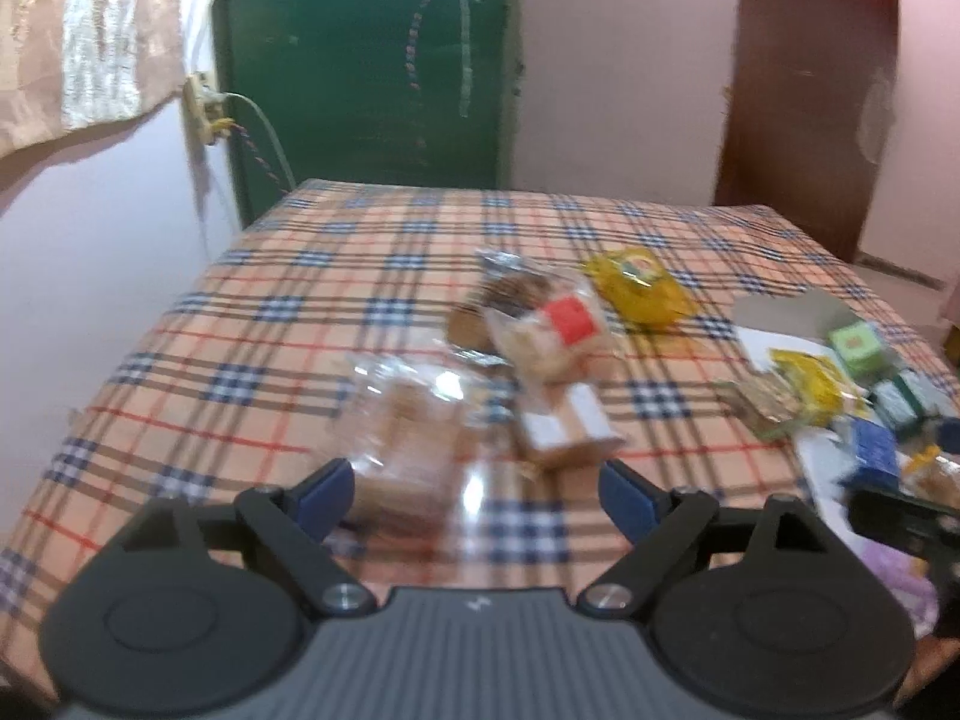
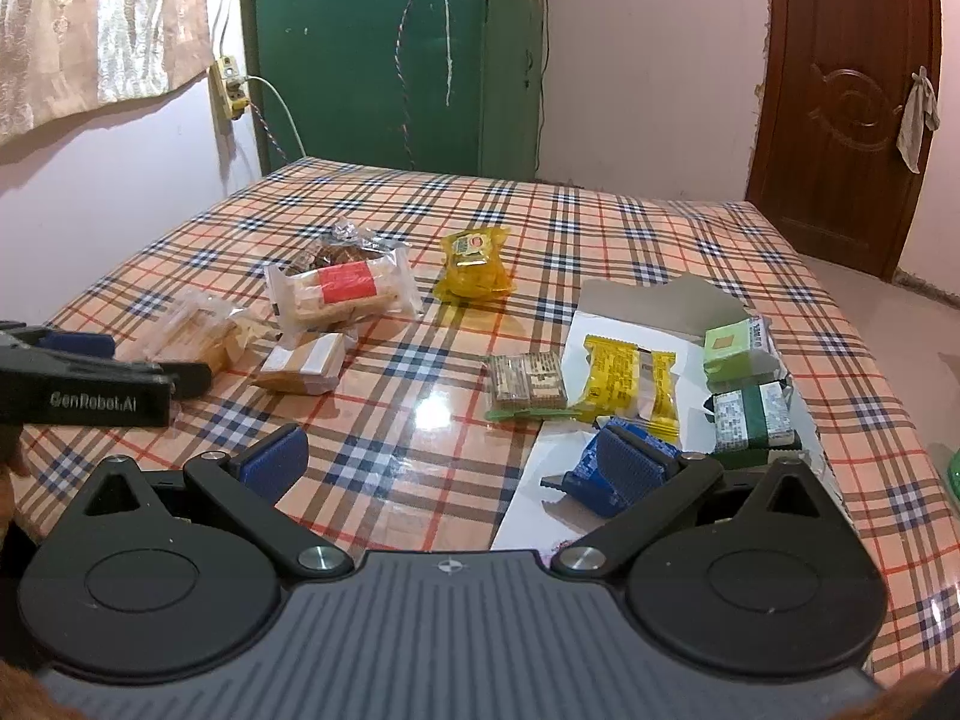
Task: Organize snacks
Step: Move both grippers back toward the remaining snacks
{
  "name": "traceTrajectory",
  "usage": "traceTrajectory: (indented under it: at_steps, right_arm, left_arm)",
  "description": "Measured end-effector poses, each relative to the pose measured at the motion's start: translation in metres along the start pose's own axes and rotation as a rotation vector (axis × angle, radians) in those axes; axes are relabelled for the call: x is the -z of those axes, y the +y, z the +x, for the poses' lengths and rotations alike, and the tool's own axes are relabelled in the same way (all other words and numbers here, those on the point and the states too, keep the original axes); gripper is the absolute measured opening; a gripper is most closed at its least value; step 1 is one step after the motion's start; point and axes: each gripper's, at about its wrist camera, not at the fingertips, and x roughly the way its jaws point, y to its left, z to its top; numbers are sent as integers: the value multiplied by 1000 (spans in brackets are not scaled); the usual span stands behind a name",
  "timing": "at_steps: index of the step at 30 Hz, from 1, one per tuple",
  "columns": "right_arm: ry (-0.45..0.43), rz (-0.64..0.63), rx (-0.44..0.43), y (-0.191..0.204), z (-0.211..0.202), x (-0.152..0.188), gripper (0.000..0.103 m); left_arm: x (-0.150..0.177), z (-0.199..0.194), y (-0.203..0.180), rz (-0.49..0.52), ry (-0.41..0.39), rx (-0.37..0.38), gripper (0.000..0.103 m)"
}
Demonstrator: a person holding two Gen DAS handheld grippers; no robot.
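Lying ahead of left fingers: clear biscuit pack (image 1: 401,420), between the tips, not gripped
Left gripper (image 1: 477,495): released, jaws wide
Right gripper (image 2: 449,461): released, empty
Past right finger: blue pack (image 2: 585,468), yellow bar (image 2: 630,387), on white box (image 2: 624,324)
Underneath: plaid table (image 2: 540,228)

Ahead of the tongs, a plaid tablecloth (image 2: 420,432) covers the table. Beyond its far edge stands a green cabinet (image 2: 384,54) against a pale pink wall (image 2: 648,60). Curtain (image 2: 90,24) upper left; brown wooden door (image 2: 846,102) upper right.
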Motion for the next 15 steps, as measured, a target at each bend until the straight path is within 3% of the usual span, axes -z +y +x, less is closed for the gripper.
traceTrajectory:
  at_steps: [4,8,13,15]
  right_arm:
    - [4,-4,-4,2,4,-2,103]
    - [12,-5,-3,3,11,-4,103]
    - [22,-19,-2,4,24,-9,103]
    - [25,-18,-2,2,32,-12,103]
  left_arm:
    - [-5,16,14,1,-4,-74,93]
    - [-9,33,23,-6,5,-91,102]
    - [-12,63,26,11,51,-117,101]
    - [-11,72,28,12,66,-114,95]
